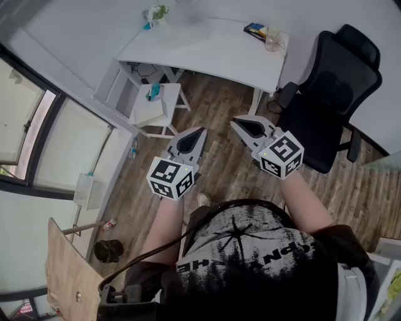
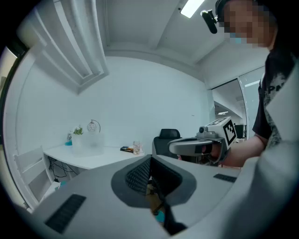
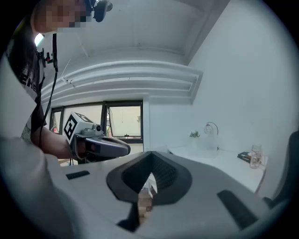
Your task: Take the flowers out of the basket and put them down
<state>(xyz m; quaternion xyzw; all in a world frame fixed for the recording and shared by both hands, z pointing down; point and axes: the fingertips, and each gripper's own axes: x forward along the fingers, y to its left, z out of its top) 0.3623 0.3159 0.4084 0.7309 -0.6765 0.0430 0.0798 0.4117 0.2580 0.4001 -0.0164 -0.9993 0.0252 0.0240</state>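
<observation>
Two grippers: your left gripper [image 1: 202, 131] and right gripper [image 1: 234, 121] are both closed, nothing between the jaws
Flowers: the flowers [image 1: 158, 11] sit at the far left corner of the white desk [image 1: 213, 50], well ahead of both tips
Nearer hand: probably your left

We wear a black T-shirt [image 1: 250, 257] printed with a grey graphic and lettering. Our left gripper [image 1: 201, 132] and right gripper [image 1: 234, 122] are pale grey wedges with dark, ribbed jaw hollows. Each has a white marker cube [image 1: 170, 178] of black squares at its rear. A black cable [image 1: 147, 254] runs behind the left gripper.
</observation>
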